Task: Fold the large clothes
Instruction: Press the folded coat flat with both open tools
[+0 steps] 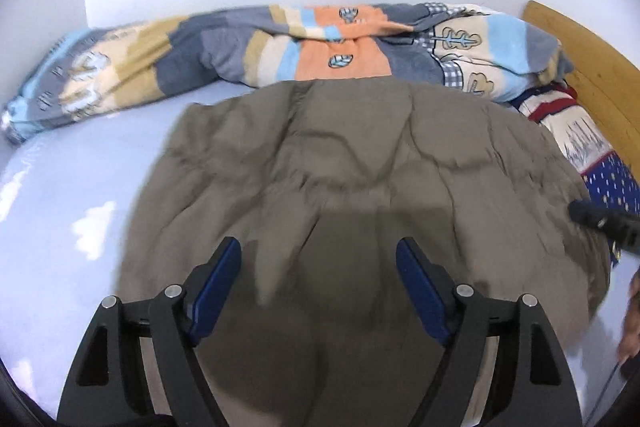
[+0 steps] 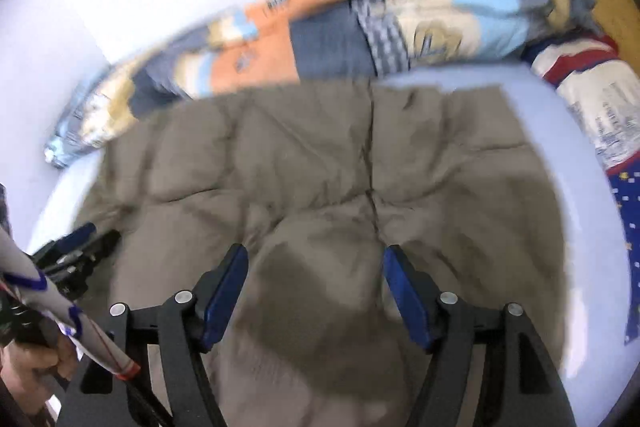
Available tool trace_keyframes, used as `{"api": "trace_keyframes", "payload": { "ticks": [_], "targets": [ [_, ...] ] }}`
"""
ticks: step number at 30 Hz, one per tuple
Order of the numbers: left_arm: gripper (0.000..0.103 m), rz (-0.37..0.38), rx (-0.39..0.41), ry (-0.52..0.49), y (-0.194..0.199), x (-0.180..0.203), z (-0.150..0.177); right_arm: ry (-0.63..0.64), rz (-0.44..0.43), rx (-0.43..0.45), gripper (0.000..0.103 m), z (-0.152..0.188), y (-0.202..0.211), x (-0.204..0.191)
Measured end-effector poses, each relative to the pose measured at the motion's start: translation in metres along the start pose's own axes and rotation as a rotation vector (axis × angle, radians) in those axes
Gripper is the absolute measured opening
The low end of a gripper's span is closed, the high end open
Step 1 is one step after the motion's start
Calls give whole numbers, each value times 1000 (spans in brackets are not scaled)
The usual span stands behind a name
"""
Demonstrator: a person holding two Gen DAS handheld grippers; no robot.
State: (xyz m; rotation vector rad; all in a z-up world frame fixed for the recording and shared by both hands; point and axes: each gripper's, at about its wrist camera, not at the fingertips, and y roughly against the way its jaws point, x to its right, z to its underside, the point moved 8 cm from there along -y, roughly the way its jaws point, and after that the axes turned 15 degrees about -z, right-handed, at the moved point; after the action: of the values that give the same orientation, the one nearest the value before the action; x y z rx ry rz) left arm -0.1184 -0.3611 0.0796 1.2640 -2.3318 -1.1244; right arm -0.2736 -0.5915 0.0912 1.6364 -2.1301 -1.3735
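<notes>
Both the left tongs (image 1: 318, 247) and right tongs (image 2: 316, 253) hang open, empty, angled down over the near part of the brown garment (image 1: 360, 167) spread on the pale-blue bed (image 1: 60, 207). Bare sheet flanks its left and right edges; a striped quilt (image 1: 240, 43) borders the far edge.

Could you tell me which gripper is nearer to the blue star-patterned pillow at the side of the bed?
Right. The right gripper reaches over the brown garment's edge beside the blue pillow; the left gripper hovers over the garment's middle, farther away.
</notes>
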Motion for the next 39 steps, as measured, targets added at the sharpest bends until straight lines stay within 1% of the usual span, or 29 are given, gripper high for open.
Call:
{"api": "trace_keyframes", "payload": {
  "ticks": [2,4,6,7,9,10,11,13,15,17,18,19,20,23,26,28,32,33,34,35,36,38,39],
  "targets": [
    [80,-13,9,-13,22,-12,16,11,38,32,75,18,32,-8],
    [80,-33,9,-2,39,-23,32,-1,32,41,75,40,53,-17],
    [80,-26,10,36,56,-33,48,-10,19,68,75,63,73,-26],
    [80,-45,11,55,60,-39,54,-8,21,76,75,72,81,-29],
    [80,-80,20,93,67,-50,64,-4,51,97,72,82,93,-34],
    [80,-97,29,96,67,-54,68,-17,59,111,72,86,99,-34],
    [80,-113,32,92,65,-55,70,-27,48,118,72,89,102,-36],
    [80,-110,23,91,56,-58,71,-14,47,127,72,91,101,-39],
    [80,-139,18,101,46,-63,74,-5,61,114,71,91,91,-34],
    [80,-150,-11,103,34,-64,76,-30,77,107,71,89,80,-19],
    [80,-150,-40,112,26,-65,78,-41,82,101,71,90,77,-13],
    [80,-150,-60,122,20,-64,79,-50,88,88,71,90,71,-6],
    [80,-151,-75,132,15,-63,80,-60,94,56,71,91,63,2],
    [81,-177,-97,138,6,-59,84,-80,98,4,71,100,46,13],
    [82,-207,-122,122,-1,-55,87,-60,127,-44,72,106,31,17],
    [83,-222,-125,102,-3,-53,88,-75,137,-77,72,111,21,22],
    [82,-263,-87,81,9,-51,82,-82,147,-99,73,113,16,26],
    [82,-270,-56,77,18,-49,77,-87,152,-95,73,112,19,25],
    [82,-271,-24,74,24,-48,72,-90,156,-81,72,110,24,22],
    [82,-268,14,70,33,-45,66,-84,154,-49,69,105,32,17],
    [82,-262,65,63,44,-40,59,-70,147,-22,68,99,38,11],
    [82,-248,128,35,56,-28,52,-6,137,47,68,86,49,-7],
    [82,-236,144,18,59,-21,51,18,129,68,68,84,51,-14]
  ]
}}
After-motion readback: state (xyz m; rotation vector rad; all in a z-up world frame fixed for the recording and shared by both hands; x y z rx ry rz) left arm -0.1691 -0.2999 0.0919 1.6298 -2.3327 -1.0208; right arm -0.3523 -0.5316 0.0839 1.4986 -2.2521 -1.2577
